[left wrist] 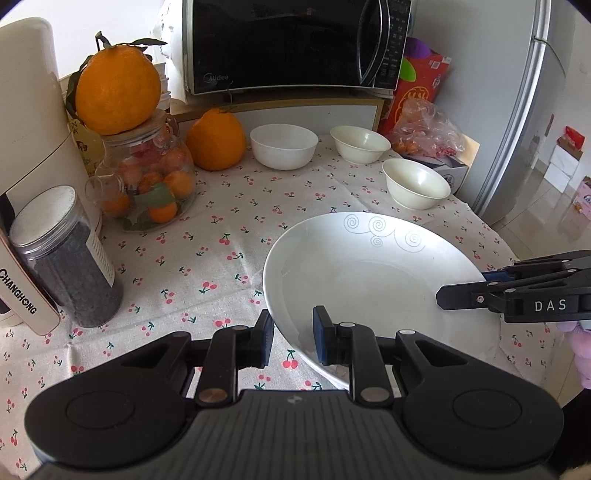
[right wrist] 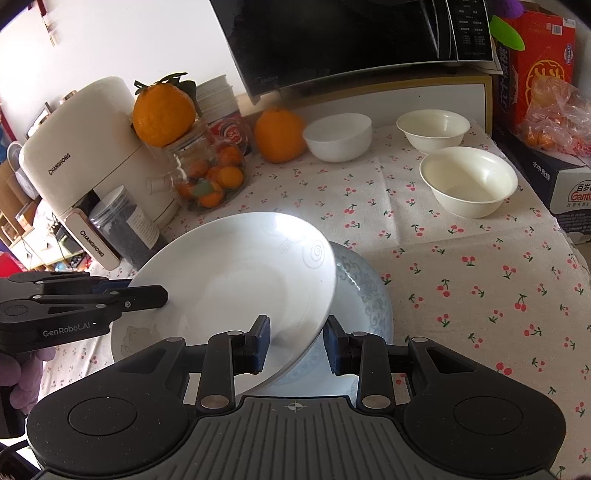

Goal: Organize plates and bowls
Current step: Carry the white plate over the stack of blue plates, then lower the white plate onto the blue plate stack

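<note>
Our left gripper (left wrist: 293,338) and right gripper (right wrist: 297,341) each straddle a rim of the white swirl plate (right wrist: 236,273), jaws spread a little wider than the rim; whether either pad truly bites we cannot tell. The plate hangs tilted over a blue-patterned plate (right wrist: 364,295) on the cherry tablecloth (right wrist: 461,280). We judge stacking barely begun: three bowls (right wrist: 467,181) sit apart, unnested, near the microwave (right wrist: 351,33).

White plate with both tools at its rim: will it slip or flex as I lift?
The plate looks glazed and glossy, so probably slippery at the rim. Likely rigid and breakable. It sits tilted over a patterned plate, so it may slide or clink.
</note>
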Tool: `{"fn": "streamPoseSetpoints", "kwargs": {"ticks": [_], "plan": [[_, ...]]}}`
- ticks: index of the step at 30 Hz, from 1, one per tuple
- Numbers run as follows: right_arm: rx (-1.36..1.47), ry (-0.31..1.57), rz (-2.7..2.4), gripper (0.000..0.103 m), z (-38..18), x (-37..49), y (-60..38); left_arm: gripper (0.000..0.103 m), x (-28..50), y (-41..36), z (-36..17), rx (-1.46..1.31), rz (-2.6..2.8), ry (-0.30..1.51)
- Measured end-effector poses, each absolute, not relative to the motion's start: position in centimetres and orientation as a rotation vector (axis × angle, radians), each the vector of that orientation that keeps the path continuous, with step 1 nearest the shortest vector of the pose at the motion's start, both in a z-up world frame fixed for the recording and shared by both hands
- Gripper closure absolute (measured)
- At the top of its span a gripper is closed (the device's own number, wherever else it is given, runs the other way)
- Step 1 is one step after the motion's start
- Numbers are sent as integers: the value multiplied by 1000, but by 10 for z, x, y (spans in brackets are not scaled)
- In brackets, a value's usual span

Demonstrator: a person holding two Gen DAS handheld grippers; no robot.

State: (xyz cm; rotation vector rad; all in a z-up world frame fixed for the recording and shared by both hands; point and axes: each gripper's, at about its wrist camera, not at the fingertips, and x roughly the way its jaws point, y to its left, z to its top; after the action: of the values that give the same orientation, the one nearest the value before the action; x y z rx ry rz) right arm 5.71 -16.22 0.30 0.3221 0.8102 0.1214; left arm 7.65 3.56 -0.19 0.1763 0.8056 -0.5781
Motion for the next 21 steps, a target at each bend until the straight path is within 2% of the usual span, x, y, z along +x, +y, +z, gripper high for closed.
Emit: {"fn": "streamPoseSetpoints", "kwargs": {"ticks": [21], "plan": [[308, 891, 60, 72, -11, 58, -174, 83, 75, 10, -14, 253, -572, 829]]}}
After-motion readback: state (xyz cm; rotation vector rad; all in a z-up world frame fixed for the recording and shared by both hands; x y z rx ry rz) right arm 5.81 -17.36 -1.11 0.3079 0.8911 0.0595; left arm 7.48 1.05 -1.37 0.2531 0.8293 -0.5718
